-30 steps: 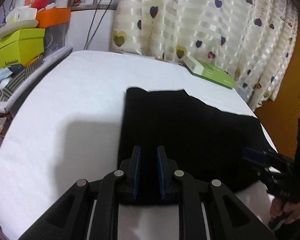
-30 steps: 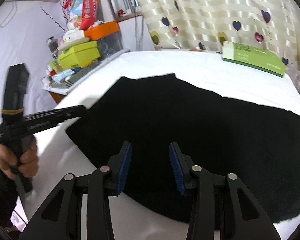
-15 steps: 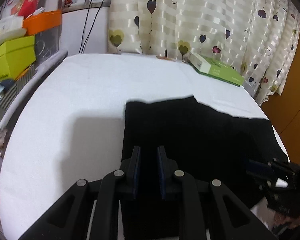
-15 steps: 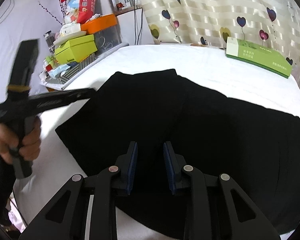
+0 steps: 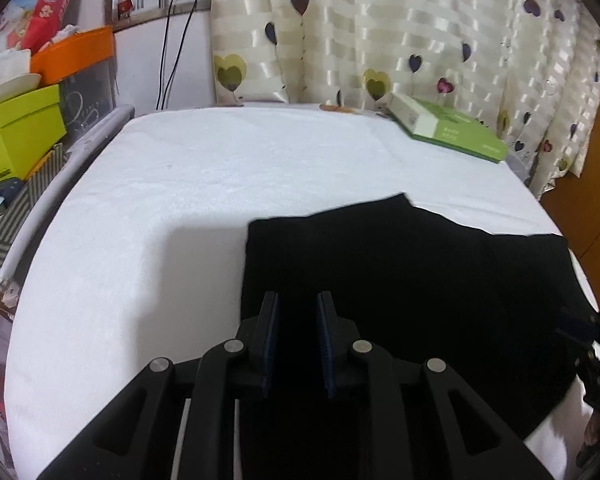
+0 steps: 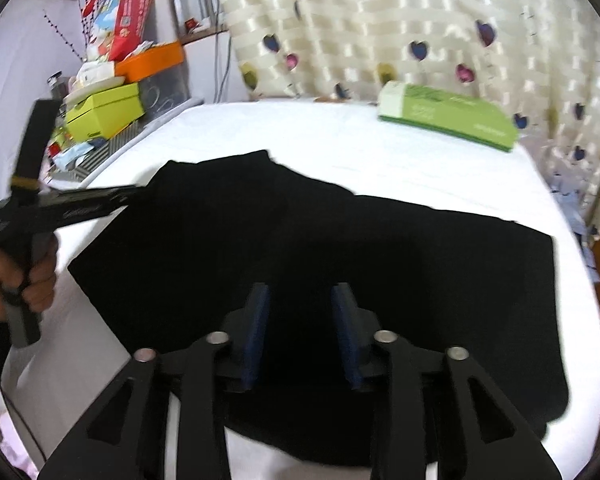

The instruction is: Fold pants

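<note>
Right wrist view shows the black pants (image 6: 340, 264) flat on the white tabletop (image 6: 380, 148), long axis nine-to-three, directly under both the spread right gripper (image 6: 300, 332) and the narrowly parted, empty left gripper (image 5: 296, 344).

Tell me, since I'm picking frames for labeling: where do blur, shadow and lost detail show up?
Left wrist view: fairly sharp; a soft grey shadow on the white table cover; the black pants show no fold detail. Right wrist view: motion-blurred, notably the curtain and green box; both views curve at the edges.
</note>
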`<action>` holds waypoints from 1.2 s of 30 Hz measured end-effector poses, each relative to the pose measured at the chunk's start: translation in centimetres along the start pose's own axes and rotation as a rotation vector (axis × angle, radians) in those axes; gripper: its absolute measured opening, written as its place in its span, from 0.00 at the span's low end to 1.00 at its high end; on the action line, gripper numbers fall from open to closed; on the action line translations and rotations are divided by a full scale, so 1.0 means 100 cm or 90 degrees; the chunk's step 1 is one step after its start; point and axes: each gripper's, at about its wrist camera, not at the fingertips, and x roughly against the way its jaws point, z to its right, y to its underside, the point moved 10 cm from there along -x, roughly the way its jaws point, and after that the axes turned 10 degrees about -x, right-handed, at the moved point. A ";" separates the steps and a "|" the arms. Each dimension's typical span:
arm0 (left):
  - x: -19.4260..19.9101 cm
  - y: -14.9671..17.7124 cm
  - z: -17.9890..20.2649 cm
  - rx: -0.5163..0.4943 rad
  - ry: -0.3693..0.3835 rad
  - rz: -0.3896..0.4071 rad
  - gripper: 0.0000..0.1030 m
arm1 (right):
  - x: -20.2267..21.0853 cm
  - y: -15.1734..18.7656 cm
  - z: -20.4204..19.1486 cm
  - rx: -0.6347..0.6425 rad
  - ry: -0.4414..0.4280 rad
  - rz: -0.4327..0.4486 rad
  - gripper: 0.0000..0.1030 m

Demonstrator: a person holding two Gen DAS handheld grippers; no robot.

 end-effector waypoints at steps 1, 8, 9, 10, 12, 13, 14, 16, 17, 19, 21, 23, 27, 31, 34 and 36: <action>0.007 0.003 0.006 -0.004 0.003 0.006 0.21 | 0.006 0.002 0.003 -0.003 0.006 0.005 0.41; 0.052 0.028 0.065 -0.035 0.033 0.035 0.21 | 0.038 0.022 0.005 0.001 0.033 0.022 0.41; 0.059 0.031 0.073 -0.035 0.038 0.042 0.21 | 0.043 0.025 0.004 0.003 0.033 0.025 0.41; 0.064 0.034 0.080 -0.034 0.040 0.048 0.21 | 0.048 0.027 0.003 0.005 0.034 0.028 0.41; 0.072 0.042 0.093 -0.037 0.042 0.050 0.21 | 0.056 0.033 0.003 0.011 0.038 0.033 0.41; 0.075 0.045 0.099 -0.039 0.042 0.050 0.21 | 0.060 0.035 0.002 0.014 0.039 0.036 0.41; 0.077 0.049 0.104 -0.038 0.043 0.048 0.21 | 0.064 0.038 0.002 0.015 0.039 0.038 0.41; 0.080 0.056 0.113 -0.039 0.045 0.043 0.21 | 0.070 0.042 0.003 0.019 0.043 0.043 0.41; 0.081 0.058 0.116 -0.041 0.042 0.042 0.21 | 0.072 0.044 0.003 0.018 0.041 0.043 0.41; 0.082 0.063 0.122 -0.043 0.037 0.041 0.21 | 0.075 0.049 0.005 0.013 0.036 0.042 0.41; 0.082 0.068 0.126 -0.043 0.031 0.037 0.21 | 0.077 0.054 0.009 0.010 0.039 0.041 0.41; 0.081 0.073 0.129 -0.042 0.027 0.032 0.21 | 0.078 0.058 0.012 0.008 0.041 0.037 0.41; 0.079 0.083 0.135 -0.043 0.031 0.022 0.21 | 0.078 0.064 0.017 0.004 0.041 0.032 0.41; 0.077 0.087 0.141 -0.049 0.031 0.015 0.21 | 0.077 0.067 0.020 0.000 0.040 0.030 0.41; 0.076 0.089 0.144 -0.053 0.031 0.012 0.21 | 0.076 0.067 0.022 -0.002 0.040 0.030 0.41; 0.075 0.089 0.146 -0.056 0.029 0.012 0.21 | 0.075 0.068 0.023 -0.003 0.040 0.030 0.41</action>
